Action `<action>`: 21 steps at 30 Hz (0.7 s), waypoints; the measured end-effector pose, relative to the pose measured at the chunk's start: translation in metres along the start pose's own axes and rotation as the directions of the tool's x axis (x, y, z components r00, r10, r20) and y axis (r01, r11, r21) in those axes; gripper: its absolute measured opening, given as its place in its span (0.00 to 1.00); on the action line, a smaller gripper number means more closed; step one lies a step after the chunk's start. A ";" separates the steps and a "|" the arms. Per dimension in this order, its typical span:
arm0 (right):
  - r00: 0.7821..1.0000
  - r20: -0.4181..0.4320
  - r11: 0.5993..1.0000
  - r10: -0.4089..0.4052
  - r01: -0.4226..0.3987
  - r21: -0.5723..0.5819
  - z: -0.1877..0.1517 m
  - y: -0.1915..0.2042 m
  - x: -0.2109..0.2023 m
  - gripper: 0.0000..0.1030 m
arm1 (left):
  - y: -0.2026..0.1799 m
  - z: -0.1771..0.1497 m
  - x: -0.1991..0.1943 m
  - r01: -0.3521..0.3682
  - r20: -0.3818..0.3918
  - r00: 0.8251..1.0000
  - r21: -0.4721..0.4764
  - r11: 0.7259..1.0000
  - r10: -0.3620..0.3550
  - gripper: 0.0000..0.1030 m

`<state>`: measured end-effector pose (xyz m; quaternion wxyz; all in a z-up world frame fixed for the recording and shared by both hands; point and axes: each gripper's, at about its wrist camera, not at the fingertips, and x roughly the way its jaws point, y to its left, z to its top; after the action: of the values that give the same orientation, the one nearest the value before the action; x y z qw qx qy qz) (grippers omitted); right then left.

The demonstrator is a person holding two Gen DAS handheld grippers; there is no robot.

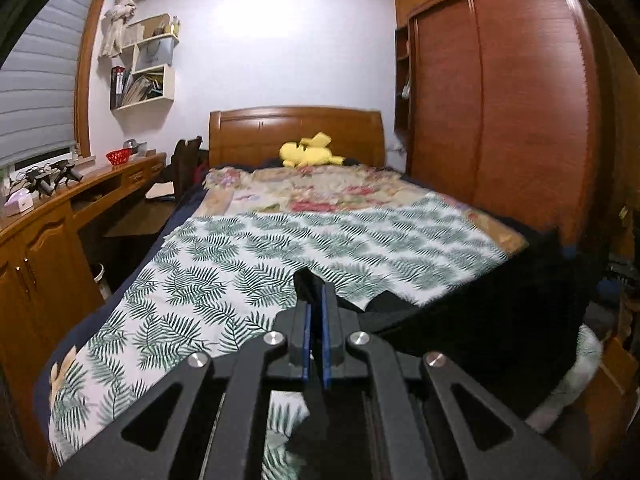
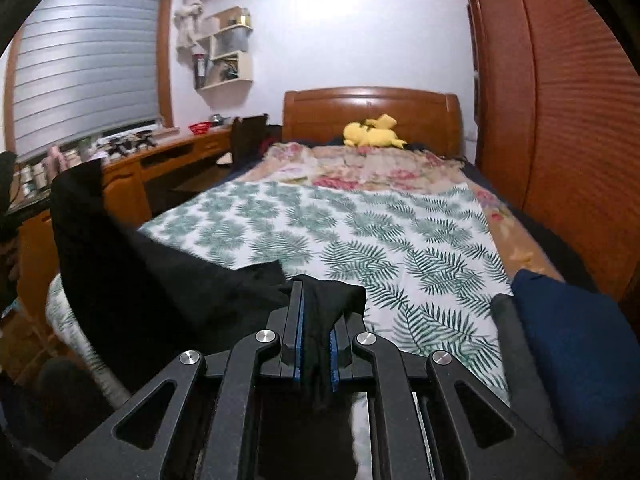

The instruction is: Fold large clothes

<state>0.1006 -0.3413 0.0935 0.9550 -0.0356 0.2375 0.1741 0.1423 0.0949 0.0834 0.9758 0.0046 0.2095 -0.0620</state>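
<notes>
Nearest the cameras, each gripper is clenched on an edge of the same black garment (image 2: 132, 280): the left gripper (image 1: 317, 300) pinches a thin fold of it between nearly touching blue pads (image 1: 325, 320), and the right gripper (image 2: 316, 300) clamps a thicker bunch that pokes up past its fingertips. Between the two, the black garment hangs in a broad sheet above the foot of the bed (image 1: 120, 276), partly off its near edge. Beneath it lies a white leaf-print sheet (image 1: 208, 272), with a folded dark blue cloth (image 2: 576, 340) at the bed's right side. Beyond, a floral blanket (image 1: 320, 188) covers the upper mattress, a yellow plush toy (image 1: 308, 152) rests against the wooden headboard (image 1: 296, 128), a desk (image 1: 100, 184) runs under the shuttered window (image 2: 84, 64), and a wardrobe (image 1: 500, 100) flanks the right.
</notes>
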 end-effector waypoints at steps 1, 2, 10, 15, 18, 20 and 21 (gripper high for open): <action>1.000 -0.011 1.000 -0.012 0.012 0.000 0.002 -0.006 0.023 0.07 | 0.000 0.001 0.016 -0.012 -0.010 1.000 0.007 1.000 0.013 0.01; 1.000 -0.019 1.000 -0.021 0.021 -0.001 0.002 -0.010 0.035 0.07 | -0.001 0.000 0.026 -0.020 -0.018 1.000 0.010 1.000 0.020 0.01; 0.990 -0.127 0.998 -0.065 0.064 -0.017 0.005 -0.041 0.172 0.07 | 0.018 -0.009 0.128 -0.038 -0.075 0.997 -0.039 0.999 0.035 0.01; 0.985 -0.163 0.998 -0.061 0.061 -0.009 0.009 -0.048 0.226 0.07 | 0.039 -0.018 0.168 -0.046 -0.110 0.993 -0.087 0.995 0.036 0.01; 0.979 -0.199 0.998 -0.054 0.056 0.004 0.006 -0.051 0.251 0.07 | 0.042 -0.022 0.185 -0.055 -0.146 0.988 -0.094 0.994 0.041 0.01; 0.974 -0.222 0.999 -0.046 0.048 0.006 0.003 -0.051 0.262 0.07 | 0.040 -0.025 0.189 -0.045 -0.157 0.987 -0.079 0.996 0.033 0.03; 0.971 -0.235 0.999 -0.040 0.043 0.009 0.001 -0.051 0.268 0.09 | 0.038 -0.026 0.189 -0.044 -0.159 0.987 -0.071 0.996 0.033 0.04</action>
<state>0.3398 -0.3040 -0.0314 0.9239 -0.0542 0.3491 0.1470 0.3074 0.1106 -0.0185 0.9567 -0.0230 0.2881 -0.0347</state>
